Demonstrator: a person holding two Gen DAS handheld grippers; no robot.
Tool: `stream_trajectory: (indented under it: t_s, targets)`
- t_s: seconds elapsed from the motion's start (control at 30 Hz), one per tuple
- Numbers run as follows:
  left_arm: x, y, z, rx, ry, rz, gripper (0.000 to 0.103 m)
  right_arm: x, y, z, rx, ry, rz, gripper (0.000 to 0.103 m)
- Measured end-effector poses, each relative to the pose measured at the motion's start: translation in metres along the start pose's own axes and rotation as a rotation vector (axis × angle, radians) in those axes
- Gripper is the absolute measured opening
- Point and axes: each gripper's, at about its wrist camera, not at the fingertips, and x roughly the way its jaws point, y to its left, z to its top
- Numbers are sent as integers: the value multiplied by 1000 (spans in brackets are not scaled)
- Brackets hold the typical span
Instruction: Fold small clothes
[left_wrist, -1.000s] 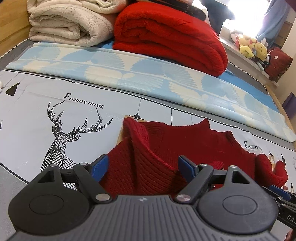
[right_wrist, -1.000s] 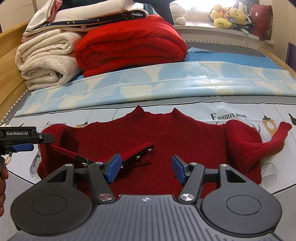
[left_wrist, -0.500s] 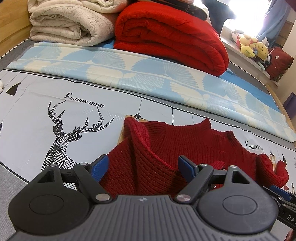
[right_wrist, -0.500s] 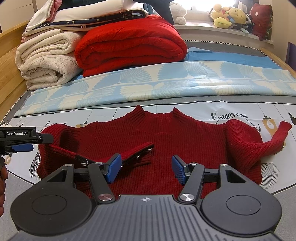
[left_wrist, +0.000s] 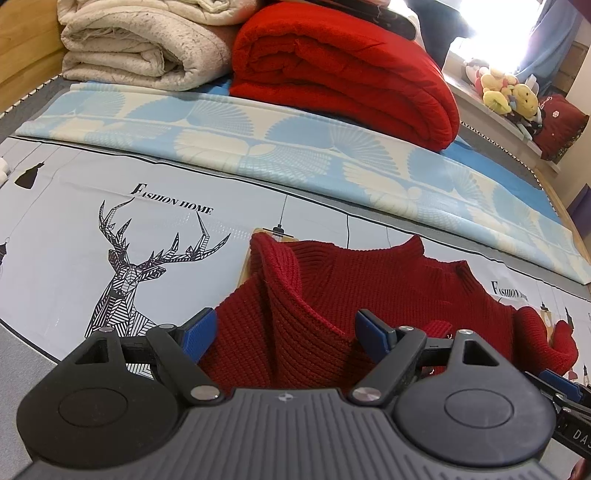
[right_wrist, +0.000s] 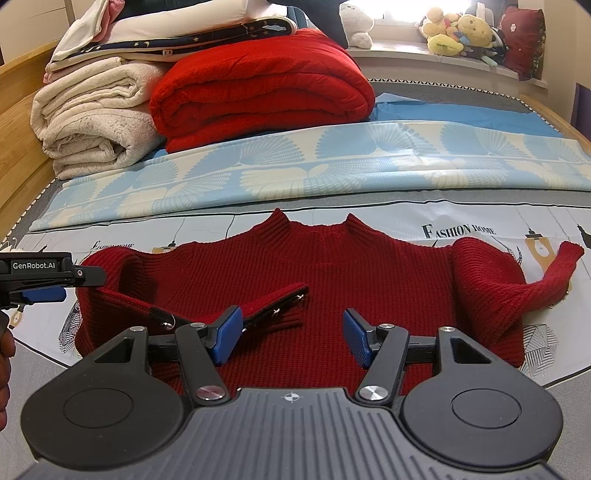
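Sweater (right_wrist: 332, 288) flat on bed; both tongs gaping above.

Bed (right_wrist: 546, 107), printed sheet (right_wrist: 388, 221) under red sweater (right_wrist: 332, 280), folded blankets (right_wrist: 258, 96) behind

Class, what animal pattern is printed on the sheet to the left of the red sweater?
A black geometric line-drawn deer with antlers, clearest in the left wrist view.

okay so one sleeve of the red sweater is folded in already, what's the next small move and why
Probably bring the right gripper over to the other sleeve and fold it across the sweater. That sleeve lies bunched at the sweater's right edge, its cuff out on the printed sheet, while the opposite cuff already lies across the chest. Both grippers are open and hold nothing.
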Motion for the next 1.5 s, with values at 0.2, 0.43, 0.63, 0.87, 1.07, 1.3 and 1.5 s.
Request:
stream_trajectory:
  t_s: [0.2,0.43,0.63,0.87,1.07,1.3,1.5]
  targets:
    - [0,0,0,-5,1,5,86,1,2,0,0,2,3,61]
    - [0,1,1,-9,2,14,86,0,2,-1,-6,-4,10,50]
    - [-1,1,2,-11,2,18,86,-1,3,0,-13,-9,19,32]
    - [-3,6,3,-25,-2,31,86,-1,3,1,-19,-16,31,25]
    - [-4,30,8,-99,4,47,45,1,-20,12,55,-56,25,25]
    - [-6,50,10,-173,5,49,32,30,-48,17,156,-20,104,27]
    - [-13,76,14,-297,-24,88,34,79,-46,12,157,68,180,44]
